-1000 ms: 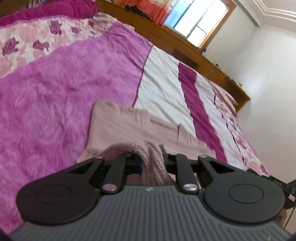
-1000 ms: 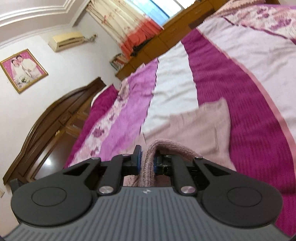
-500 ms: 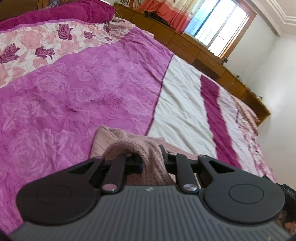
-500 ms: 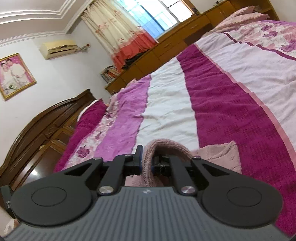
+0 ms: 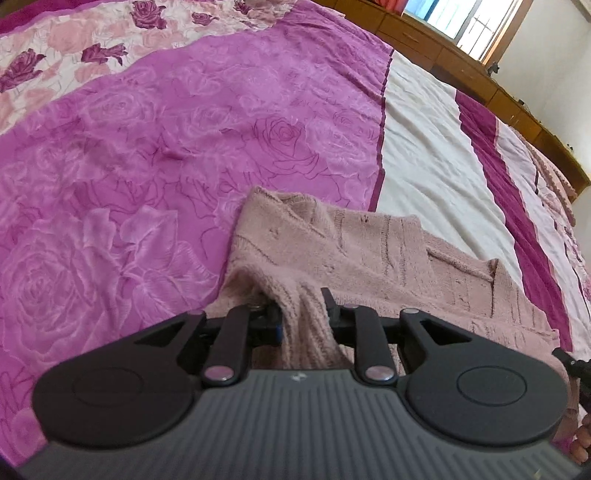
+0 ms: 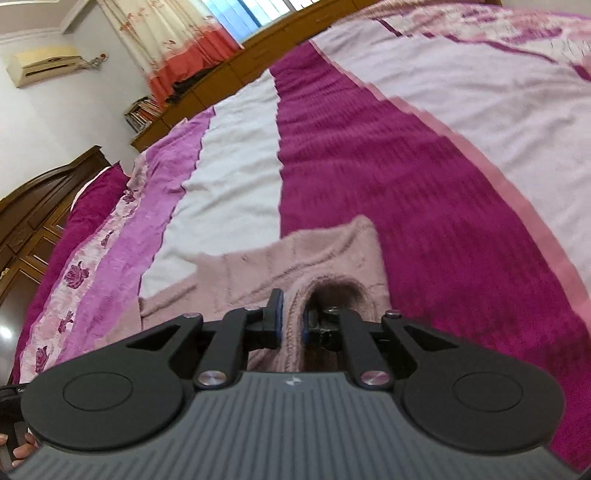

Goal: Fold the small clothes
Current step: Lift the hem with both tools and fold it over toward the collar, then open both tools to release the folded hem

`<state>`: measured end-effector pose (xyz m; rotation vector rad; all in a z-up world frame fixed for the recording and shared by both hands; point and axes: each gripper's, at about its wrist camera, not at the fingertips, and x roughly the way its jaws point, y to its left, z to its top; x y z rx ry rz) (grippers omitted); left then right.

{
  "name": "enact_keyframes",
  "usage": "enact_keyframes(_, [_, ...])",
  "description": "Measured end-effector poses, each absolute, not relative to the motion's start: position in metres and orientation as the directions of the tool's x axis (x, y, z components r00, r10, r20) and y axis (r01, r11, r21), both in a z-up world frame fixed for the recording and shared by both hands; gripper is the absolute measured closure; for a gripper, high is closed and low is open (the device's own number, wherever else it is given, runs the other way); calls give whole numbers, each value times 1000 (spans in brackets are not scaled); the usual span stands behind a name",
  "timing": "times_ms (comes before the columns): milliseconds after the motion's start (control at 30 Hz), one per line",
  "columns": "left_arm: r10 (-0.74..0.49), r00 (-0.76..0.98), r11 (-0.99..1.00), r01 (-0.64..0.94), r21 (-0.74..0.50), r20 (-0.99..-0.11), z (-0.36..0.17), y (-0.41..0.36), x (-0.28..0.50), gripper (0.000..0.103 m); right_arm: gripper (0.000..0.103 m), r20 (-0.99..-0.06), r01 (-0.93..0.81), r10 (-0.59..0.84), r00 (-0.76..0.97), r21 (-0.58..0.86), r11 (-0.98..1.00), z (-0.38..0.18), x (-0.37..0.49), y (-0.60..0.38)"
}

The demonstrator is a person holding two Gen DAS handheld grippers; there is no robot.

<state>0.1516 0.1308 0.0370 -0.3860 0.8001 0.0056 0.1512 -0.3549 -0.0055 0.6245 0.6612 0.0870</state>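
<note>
Where bedspread (image 5: 147, 155) spreads, window (image 5: 461, 18), curtain (image 6: 177, 40).

The left gripper (image 5: 301, 310) points forward and down, its fingers (image 5: 330, 306) closed on a ribbed edge of the knit (image 5: 369, 251). The right gripper (image 6: 291, 317) is held low, and its fingers (image 6: 275, 312) pinch a rolled edge of the same knit.

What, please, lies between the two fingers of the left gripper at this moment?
A bunched fold of the pink knitted garment fills the gap of the left gripper, pinched between its fingers; the left wrist view shows this.
</note>
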Motion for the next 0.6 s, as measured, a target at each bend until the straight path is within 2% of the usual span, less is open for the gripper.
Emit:
enact_keyframes(100, [-150, 700, 932, -135, -336, -698, 41, 131, 149, 76, 92, -546, 118, 273, 792, 576, 809, -8, 151, -357])
enact_keyframes(200, [-154, 697, 934, -128, -333, -701, 47, 131, 144, 71, 80, -547, 117, 272, 791, 573, 811, -2, 148, -357])
enact_keyframes(267, [-160, 698, 934, -121, -335, -698, 51, 132, 138, 65, 66, -547, 115, 267, 794, 566, 817, 4, 144, -357])
enact_keyframes(333, [-163, 701, 936, -112, -333, -694, 55, 132, 132, 59, 59, -542, 112, 260, 799, 559, 821, 11, 138, -358])
enact_keyframes(433, [-154, 706, 940, -110, -322, -692, 61, 132, 121, 52, 58, -538, 101, 266, 800, 558, 824, 19, 128, -363])
enact_keyframes(600, [-177, 710, 938, -87, -335, -681, 67, 131, 101, 52, 58, -540, 76, 288, 791, 554, 829, 28, 109, -364])
